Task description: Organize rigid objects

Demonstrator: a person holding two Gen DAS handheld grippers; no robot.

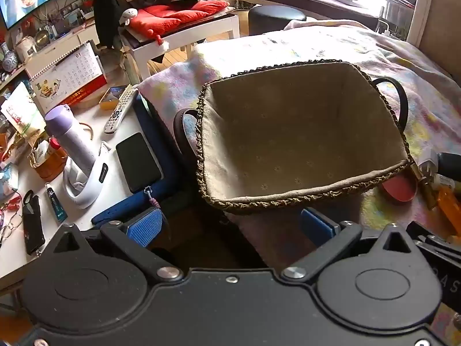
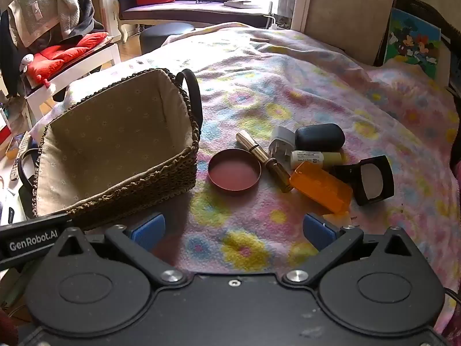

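A woven basket (image 2: 129,178) with a beige lining and dark handles sits on the flowered blanket, nothing inside it; in the left wrist view the basket (image 1: 302,196) fills the middle. To its right lie a round red tin (image 2: 234,173), a gold tube (image 2: 262,157), a white plug (image 2: 281,141), a dark oval case (image 2: 319,137), a small white-and-yellow tube (image 2: 315,157), an orange box (image 2: 321,186) and a black compact (image 2: 371,180). My right gripper (image 2: 233,230) hangs open just short of the tin. My left gripper (image 1: 233,226) is open before the basket's near rim.
A flowered blanket (image 2: 302,86) covers the bed. Left of it a cluttered white table (image 1: 115,173) holds a purple bottle (image 1: 69,138), a remote (image 1: 119,109), a black phone (image 1: 138,161) and a calendar (image 1: 69,77). A chair with red cushions (image 1: 175,14) stands behind.
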